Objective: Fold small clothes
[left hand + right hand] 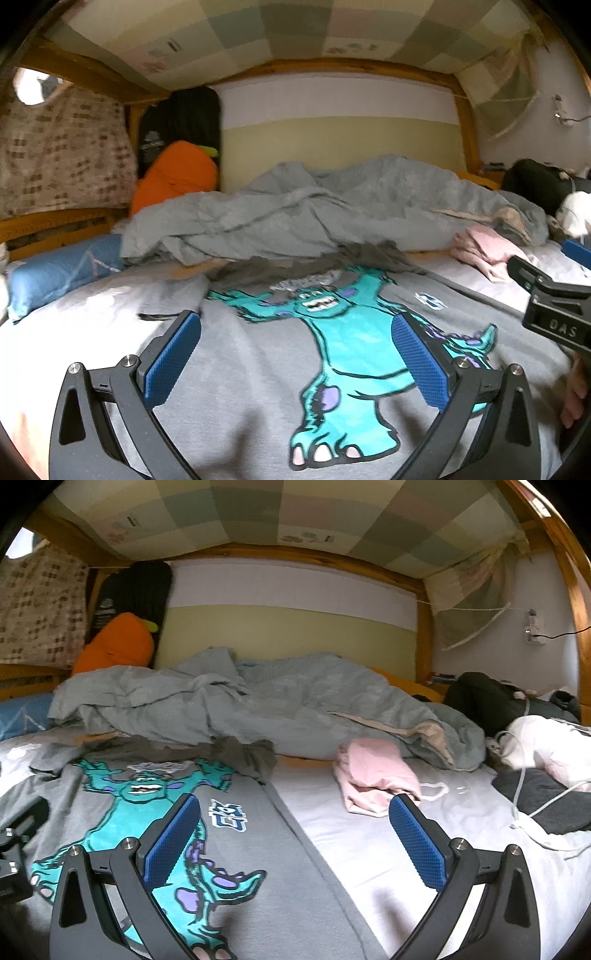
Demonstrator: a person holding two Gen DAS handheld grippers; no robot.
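Observation:
A grey sweatshirt (251, 362) with a teal monster print (343, 343) lies spread flat on the bed, front up, its collar end toward the rumpled duvet. My left gripper (295, 332) hovers open just above the print, nothing between its blue pads. In the right wrist view the same grey sweatshirt (266, 849) fills the left half. My right gripper (294, 812) stands open over the shirt's right edge and the bare white sheet (369, 842), empty. The right gripper's black body (554, 306) shows at the right of the left wrist view.
A crumpled grey-green duvet (258, 701) lies behind the shirt. A pink garment (373, 775) sits on the sheet to the right. White and dark clothes with a white cord (535, 794) lie far right. An orange cushion (173, 173), blue pillow (55, 277) and wooden bed frame (424, 627) bound the back and left.

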